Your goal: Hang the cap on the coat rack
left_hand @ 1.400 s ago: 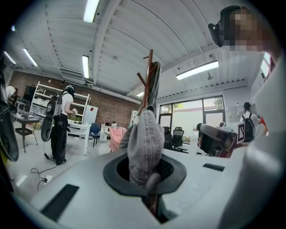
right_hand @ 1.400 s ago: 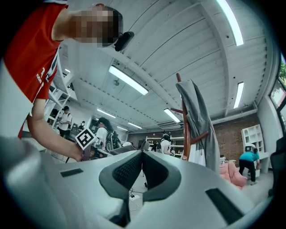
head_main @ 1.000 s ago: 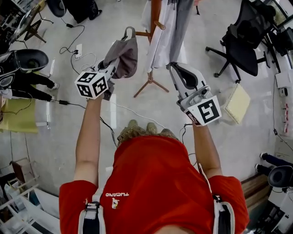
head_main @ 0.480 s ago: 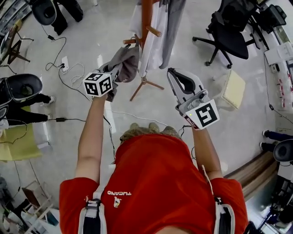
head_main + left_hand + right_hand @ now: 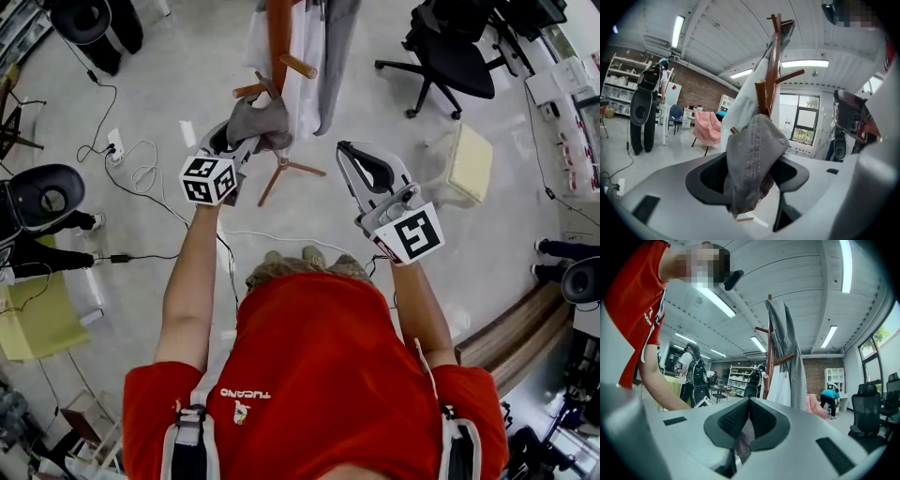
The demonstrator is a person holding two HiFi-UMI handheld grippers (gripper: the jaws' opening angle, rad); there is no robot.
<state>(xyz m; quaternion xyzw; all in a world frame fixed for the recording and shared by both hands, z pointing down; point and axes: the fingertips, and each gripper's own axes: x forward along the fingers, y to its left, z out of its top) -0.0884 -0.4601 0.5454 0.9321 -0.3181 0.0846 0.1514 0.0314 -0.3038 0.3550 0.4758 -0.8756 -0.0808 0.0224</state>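
Observation:
The grey cap is bunched against a lower peg of the wooden coat rack. My left gripper is raised to it. In the left gripper view the cap droops between the jaws of the left gripper, under a brown peg. Those jaws are opening and stand apart, with the cap still between them. My right gripper is held up to the right of the rack, shut and empty. In its own view, the right gripper faces the rack.
White and grey garments hang on the rack, whose tripod feet stand on the floor. Black office chairs are at the back right, beside a pale square cushion. Cables and dark bags lie left.
My left gripper carried the cap right and up to the rack's lower peg. The cap went from hanging loose to bunched at the peg. The right gripper hardly moved.

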